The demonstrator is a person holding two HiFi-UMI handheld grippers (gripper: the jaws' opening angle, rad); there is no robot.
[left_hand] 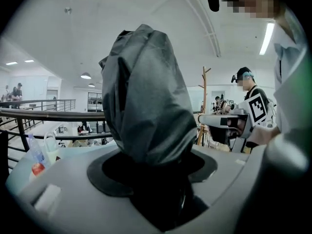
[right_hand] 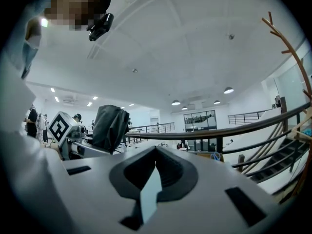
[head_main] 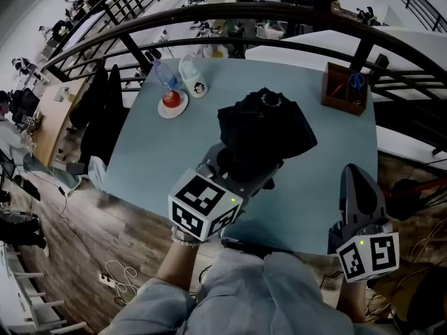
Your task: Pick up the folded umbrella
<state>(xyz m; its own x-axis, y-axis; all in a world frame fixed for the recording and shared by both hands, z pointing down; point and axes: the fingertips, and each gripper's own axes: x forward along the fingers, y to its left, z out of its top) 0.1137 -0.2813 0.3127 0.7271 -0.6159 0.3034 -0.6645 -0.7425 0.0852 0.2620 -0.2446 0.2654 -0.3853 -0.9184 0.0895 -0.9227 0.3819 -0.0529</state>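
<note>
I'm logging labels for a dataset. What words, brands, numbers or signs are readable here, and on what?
No text can be read.
Cubes on the left gripper and right gripper: square black-and-white markers, no letters or numbers.
On the white mug: a small dark figure; any lettering too small to tell.
On the folded umbrella: no label visible.

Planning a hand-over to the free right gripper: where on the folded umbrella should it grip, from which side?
Probably the bunched canopy of the folded umbrella above the left gripper, which clamps its lower end. It points upward, so the right gripper should come level from its right, jaws wide.
</note>
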